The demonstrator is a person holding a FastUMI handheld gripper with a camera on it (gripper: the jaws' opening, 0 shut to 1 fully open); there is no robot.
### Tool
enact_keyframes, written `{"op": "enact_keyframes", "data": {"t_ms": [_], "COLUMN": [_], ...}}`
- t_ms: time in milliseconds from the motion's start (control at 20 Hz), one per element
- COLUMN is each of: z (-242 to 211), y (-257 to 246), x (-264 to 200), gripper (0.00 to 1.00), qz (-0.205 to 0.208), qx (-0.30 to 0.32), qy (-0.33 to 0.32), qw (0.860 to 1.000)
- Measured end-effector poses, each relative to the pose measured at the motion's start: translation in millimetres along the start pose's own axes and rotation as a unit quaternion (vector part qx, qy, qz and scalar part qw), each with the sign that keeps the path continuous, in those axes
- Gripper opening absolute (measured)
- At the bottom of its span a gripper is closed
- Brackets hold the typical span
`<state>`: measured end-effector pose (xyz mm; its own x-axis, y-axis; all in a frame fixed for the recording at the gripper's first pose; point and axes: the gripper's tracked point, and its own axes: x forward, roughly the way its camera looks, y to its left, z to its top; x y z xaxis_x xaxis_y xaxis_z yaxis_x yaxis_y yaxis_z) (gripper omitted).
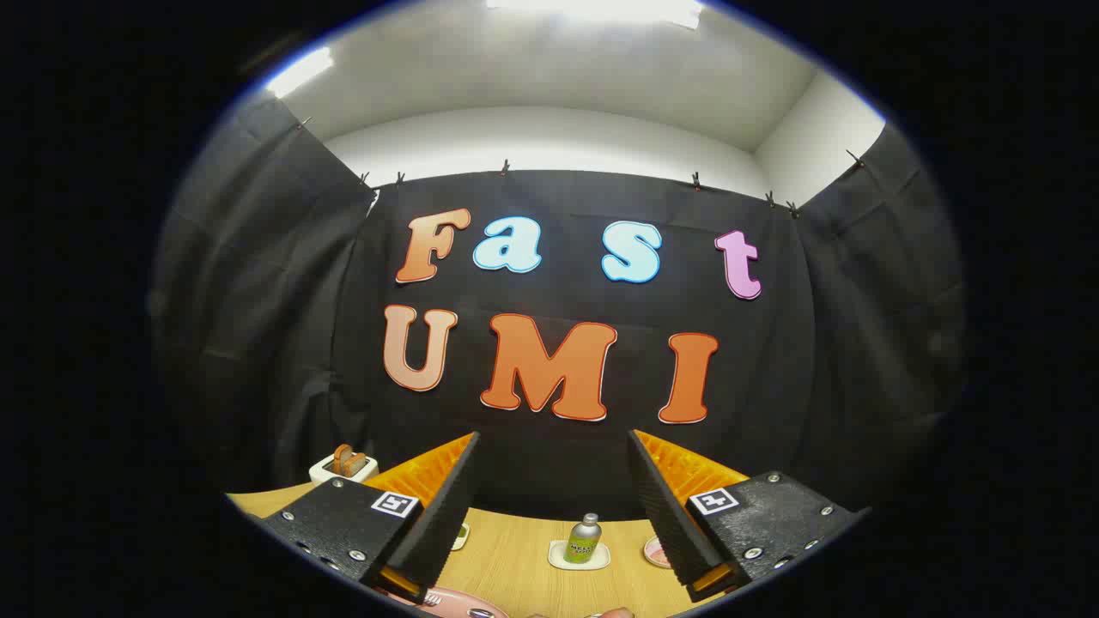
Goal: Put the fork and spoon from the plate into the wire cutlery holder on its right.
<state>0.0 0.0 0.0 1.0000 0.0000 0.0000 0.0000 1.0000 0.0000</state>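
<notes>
The gripper (554, 481) hangs wide open, holding nothing, above the wooden table (515, 558), a small bottle (585, 539) beyond its fingers, a pink plate (446, 601) just beneath.

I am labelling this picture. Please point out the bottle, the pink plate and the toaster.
bottle (585, 541): gripper view, on its body, beyond the open fingers.
pink plate (455, 599): gripper view, on its rim, between the fingers.
toaster (343, 466): gripper view, on its white body.
</notes>
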Motion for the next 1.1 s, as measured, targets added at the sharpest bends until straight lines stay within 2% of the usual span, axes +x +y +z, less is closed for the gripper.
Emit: {"op": "enact_keyframes", "data": {"t_ms": [450, 800, 900, 1100], "z": [-14, -15, -35, -101], "y": [1, -17, -20, -2], "x": [-2, -4, -3, -14], "gripper": [0.99, 0.99, 0.99, 0.99], "qz": [-0.007, -0.015, -0.014, 0.02], "qx": [-0.007, -0.014, -0.016, -0.018], "qy": [0.019, 0.021, 0.046, 0.146], "qw": [1.0, 1.0, 0.999, 0.989]}}
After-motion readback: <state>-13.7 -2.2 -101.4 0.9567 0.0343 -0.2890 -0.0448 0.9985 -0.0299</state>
